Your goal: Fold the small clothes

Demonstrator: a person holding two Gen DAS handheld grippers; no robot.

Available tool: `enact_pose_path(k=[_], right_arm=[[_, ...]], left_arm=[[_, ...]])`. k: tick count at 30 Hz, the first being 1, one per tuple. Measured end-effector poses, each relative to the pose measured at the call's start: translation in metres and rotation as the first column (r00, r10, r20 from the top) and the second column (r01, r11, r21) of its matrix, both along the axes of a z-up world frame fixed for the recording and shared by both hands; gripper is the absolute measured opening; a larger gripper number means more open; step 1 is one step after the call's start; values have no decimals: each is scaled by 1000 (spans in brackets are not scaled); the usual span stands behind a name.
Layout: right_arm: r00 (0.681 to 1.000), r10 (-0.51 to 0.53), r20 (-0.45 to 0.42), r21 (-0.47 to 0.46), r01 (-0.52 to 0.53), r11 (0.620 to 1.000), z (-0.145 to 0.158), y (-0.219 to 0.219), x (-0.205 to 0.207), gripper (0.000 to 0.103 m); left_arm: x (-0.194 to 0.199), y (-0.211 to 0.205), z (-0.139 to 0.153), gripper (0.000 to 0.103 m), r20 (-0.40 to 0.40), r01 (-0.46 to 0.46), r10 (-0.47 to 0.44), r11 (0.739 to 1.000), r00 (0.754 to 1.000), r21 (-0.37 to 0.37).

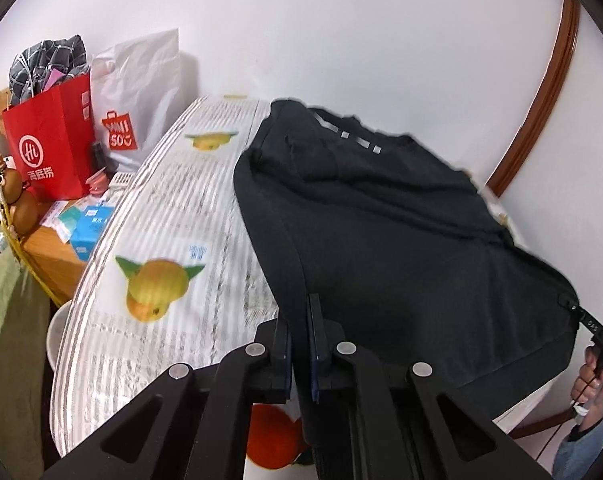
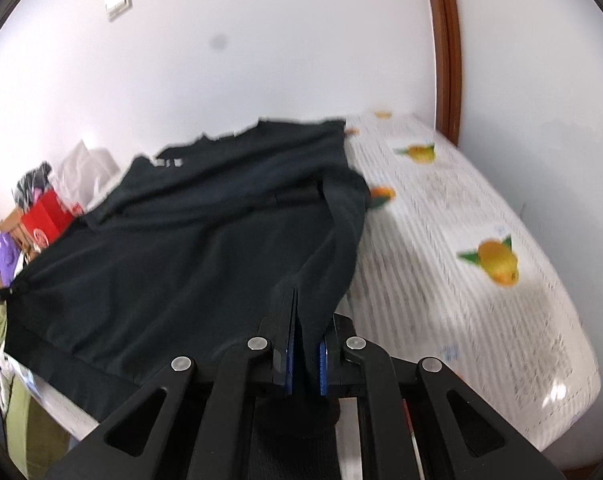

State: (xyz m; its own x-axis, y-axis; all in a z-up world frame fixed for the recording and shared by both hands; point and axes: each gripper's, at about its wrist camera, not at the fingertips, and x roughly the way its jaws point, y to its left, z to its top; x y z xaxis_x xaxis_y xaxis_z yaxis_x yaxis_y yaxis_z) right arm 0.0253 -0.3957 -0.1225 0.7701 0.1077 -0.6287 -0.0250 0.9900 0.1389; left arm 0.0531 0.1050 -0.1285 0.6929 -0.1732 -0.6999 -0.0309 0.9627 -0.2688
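A black sweatshirt lies spread on a table covered by a white cloth printed with fruit. My left gripper is shut on the garment's near left corner, with the hem running between its blue pads. My right gripper is shut on the near right corner, and fabric hangs bunched between its fingers. Both corners are raised off the table, so the near edge is stretched between the grippers. The right gripper also shows at the edge of the left wrist view, held by a person's hand.
A red paper bag and a white shopping bag stand on a wooden side table left of the table, with small boxes. A white wall runs behind. A brown door frame rises at the right.
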Motion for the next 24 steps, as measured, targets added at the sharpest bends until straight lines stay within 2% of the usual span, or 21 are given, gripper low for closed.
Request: enact_pose_path(k=[4,13,17,24], right_arm=[[999,-4,50,49,1,999,25,3,15,9],[994,-13,113,60,6,998,63,17,59,9],[991,-20,133,75,10,997,77,16,81,9],[990,-43,135,100,30,995,83,5,135,9]], left_arm=[[12,3,20,7,44,-5,5,1000,999,-12],[55,6,51,7,133,-22,22,1000,991,-4],[82,9,58,7,143,-36,38,999,989,-19],[140,5,61,7,121,-53,50,998,991,23]])
